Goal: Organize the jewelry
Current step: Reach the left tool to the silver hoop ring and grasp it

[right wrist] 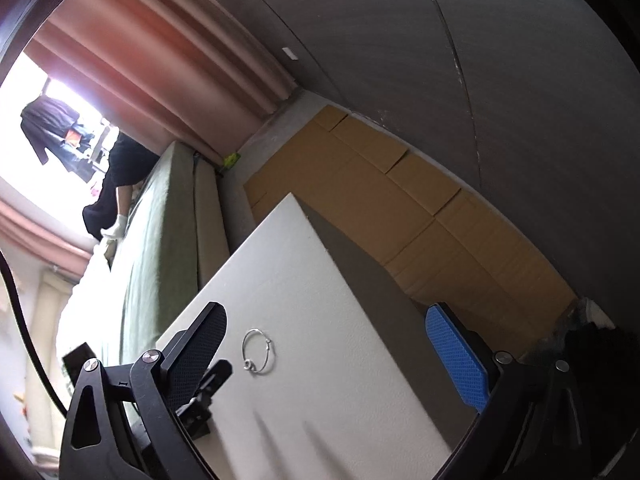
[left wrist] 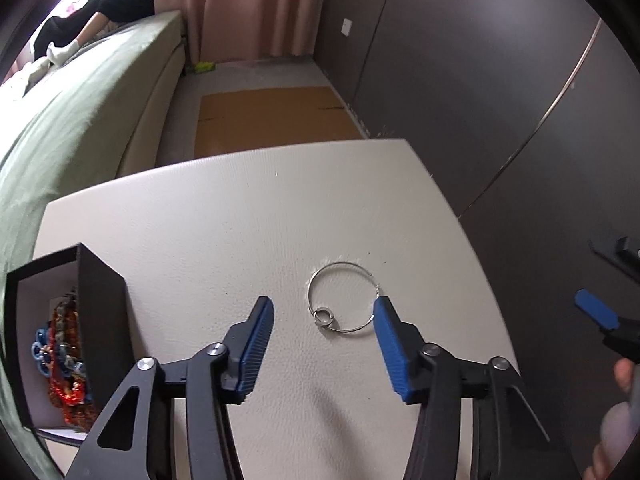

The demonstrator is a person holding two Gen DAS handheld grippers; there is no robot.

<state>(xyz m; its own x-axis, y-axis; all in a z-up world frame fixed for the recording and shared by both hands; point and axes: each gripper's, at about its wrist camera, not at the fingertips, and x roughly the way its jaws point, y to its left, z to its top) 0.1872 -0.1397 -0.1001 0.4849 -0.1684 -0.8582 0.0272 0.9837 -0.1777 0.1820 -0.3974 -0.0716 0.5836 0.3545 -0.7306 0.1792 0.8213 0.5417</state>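
A thin silver hoop with a small ring threaded on it lies on the white table. It also shows in the right wrist view. My left gripper is open and empty, low over the table, and its right fingertip is at the hoop's right edge. A black box at the table's left holds red and blue beaded jewelry. My right gripper is open and empty, tilted, off the table's right side; its blue pad shows in the left wrist view.
A green-covered bed runs along the left. Flat cardboard lies on the floor beyond the table. A dark wall is on the right. A person in black with a white glove leans on the bed far off.
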